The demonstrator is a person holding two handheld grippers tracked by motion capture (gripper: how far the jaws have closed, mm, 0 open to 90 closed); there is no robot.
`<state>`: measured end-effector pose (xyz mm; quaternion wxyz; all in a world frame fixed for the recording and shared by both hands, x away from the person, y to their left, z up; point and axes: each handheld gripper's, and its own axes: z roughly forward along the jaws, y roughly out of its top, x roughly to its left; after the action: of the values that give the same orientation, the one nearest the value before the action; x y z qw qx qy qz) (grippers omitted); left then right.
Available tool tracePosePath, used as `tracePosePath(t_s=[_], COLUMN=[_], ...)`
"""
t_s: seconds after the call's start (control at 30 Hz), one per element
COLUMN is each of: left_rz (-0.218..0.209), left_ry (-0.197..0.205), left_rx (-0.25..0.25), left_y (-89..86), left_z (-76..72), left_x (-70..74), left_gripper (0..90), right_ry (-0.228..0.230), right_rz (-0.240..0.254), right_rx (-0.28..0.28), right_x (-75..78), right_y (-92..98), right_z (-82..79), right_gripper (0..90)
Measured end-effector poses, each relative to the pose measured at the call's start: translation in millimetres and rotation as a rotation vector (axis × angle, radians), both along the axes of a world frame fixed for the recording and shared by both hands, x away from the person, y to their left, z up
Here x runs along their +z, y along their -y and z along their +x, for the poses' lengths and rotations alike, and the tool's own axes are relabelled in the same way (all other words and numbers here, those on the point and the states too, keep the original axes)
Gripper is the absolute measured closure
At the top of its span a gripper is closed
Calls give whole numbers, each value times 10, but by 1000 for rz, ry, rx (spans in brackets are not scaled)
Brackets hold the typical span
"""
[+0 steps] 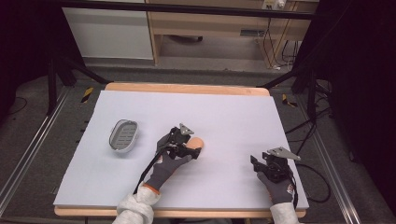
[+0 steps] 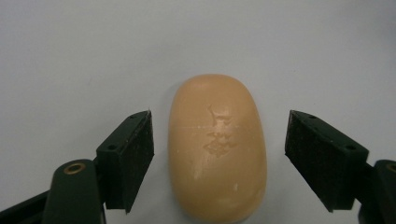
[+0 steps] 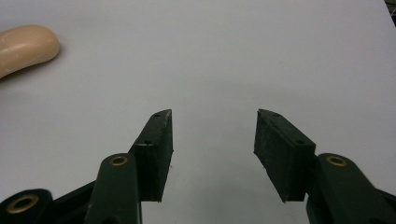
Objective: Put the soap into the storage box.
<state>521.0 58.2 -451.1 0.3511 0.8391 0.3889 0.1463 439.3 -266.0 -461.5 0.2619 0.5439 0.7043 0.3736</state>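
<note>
Nearest us in the high view, two grey-gloved hands with white sleeves come in over the counter's [image 1: 93, 186] front edge, the sleeves cut off by the frame. The right claw [image 1: 256, 164] sits near the front right corner of the pale sheet covering the counter; we see its jaws spread wide in the right gripper view [image 3: 214, 135], with only bare sheet between them. The left claw [image 1: 194, 148] is near the middle. In the left gripper view [image 2: 219, 149] its jaws stand wide on either side of a tan oval soap bar [image 2: 217, 147], a gap on each side, not touching it. A stamped mark on the soap is too worn to read. In the high view the claw hides most of the soap. Farther left lies a grey slotted soap dish [image 1: 123, 136], well apart from the soap. The far half of the sheet is open.
</note>
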Motion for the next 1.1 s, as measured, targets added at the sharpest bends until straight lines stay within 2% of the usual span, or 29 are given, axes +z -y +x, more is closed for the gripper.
tracePosePath(t_s=[0.1, 0.27, 0.63, 0.8, 1.1], left_rz=[18, 26, 59, 54, 73], left_ry=[-6, -24, -40, -46, -41], left_rx=[-5, -11, 2, 2, 10], left_y=[18, 52, 111, 117, 139], left_z=[18, 50, 104, 115, 112], left_x=[-35, -97, -205, -217, -215], left_gripper=[235, 241, 275, 298, 315], right_ry=[-7, -11, -14, -17, -21], right_rz=[9, 9, 8, 11, 10], right_rx=[1, 3, 9, 11, 9], right_x=[3, 0, -9, -9, -14], right_y=[-5, -4, -3, 3, 5], right_z=[-2, 1, 9, 11, 16], right_gripper=[474, 479, 492, 500, 510])
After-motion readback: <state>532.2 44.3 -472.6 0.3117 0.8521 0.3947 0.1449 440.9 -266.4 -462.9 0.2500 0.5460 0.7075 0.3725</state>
